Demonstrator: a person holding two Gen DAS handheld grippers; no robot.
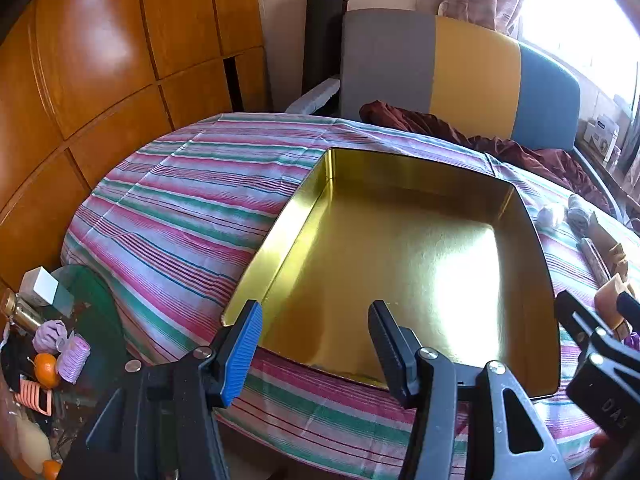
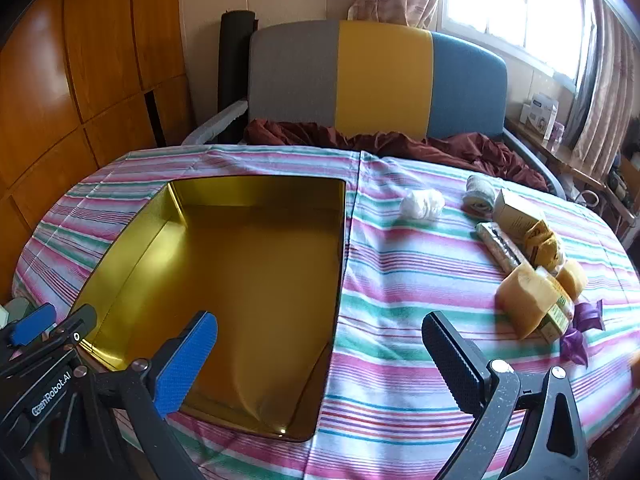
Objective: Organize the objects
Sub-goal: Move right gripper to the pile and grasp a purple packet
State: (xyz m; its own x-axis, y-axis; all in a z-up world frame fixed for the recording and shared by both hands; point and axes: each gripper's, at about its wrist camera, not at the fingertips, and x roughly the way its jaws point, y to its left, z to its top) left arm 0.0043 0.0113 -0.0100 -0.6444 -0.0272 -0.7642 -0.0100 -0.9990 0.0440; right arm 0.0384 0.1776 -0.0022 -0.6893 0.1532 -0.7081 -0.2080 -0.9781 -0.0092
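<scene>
Gold tin tray point(image 2: 248, 280) sits empty on the striped tablecloth point(image 2: 400, 300), nothing sorted into it yet; we hover both tools above its near edge, tilted down

Left gripper point(image 1: 316, 344): jaws part-spread, nothing between them, only tray floor behind. Right gripper point(image 2: 320, 364): jaws spread wide, empty, straddling the tray's right rim and bare cloth

Loose items lie well apart from the tray on the right side of the table: white crumpled wad point(image 2: 422, 206), rolled cloth point(image 2: 480, 194), small carton point(image 2: 514, 212), long wrapped stick point(image 2: 502, 250), yellow packets point(image 2: 544, 246), amber soap-like block point(image 2: 528, 304), purple wrapper point(image 2: 582, 332)

We judge the next move is the right tool reaching for one of these. Risks:
- items touch or overlap in a tight cluster, so wide jaws may catch two at once or knock a neighbour toward the table edge
- the wad and wrapper are soft and light, so they may slip out or crush
- loose cloth may snag on a low fingertip and drag things
- tray wall is thin and glossy; a bump could slide it on the fabric
- window glare washes out the tray floor in the left wrist view, making depth hard to read
</scene>
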